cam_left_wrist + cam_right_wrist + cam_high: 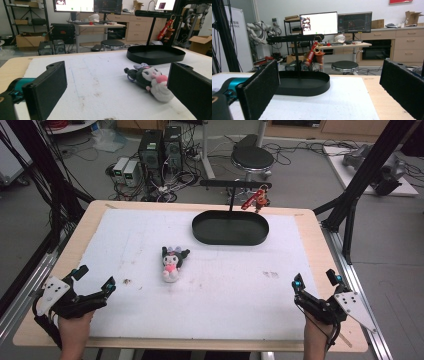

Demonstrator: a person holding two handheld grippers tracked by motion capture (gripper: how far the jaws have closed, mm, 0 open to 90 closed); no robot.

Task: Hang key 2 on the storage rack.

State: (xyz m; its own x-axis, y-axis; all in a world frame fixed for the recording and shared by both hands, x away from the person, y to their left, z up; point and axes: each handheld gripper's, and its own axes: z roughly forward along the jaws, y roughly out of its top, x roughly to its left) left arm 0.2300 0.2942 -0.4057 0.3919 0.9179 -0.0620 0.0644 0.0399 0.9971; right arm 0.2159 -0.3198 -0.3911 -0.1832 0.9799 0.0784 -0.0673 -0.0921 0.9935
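Work had not visibly begun; the small black-and-white plush doll with pink front [170,263] lay untouched mid-desk on the white foam mat [240,305], short of the black oval metal tray [230,228]; the left hand-held gripper [93,281] and right hand-held gripper [315,280] rested near the front edge, jaws spread and empty (a red charm [254,200] hung on the tray's stand); grasping and placing remained.

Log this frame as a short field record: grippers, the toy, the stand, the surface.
left gripper: open, holding nothing, near left edge
right gripper: open, holding nothing, near right edge
plush toy: lying on the white mat, mid-table, untouched
black tray stand: oval, far side of mat, upright post with crossbar
red keychain: hanging from crossbar
white mat: covers the wooden table
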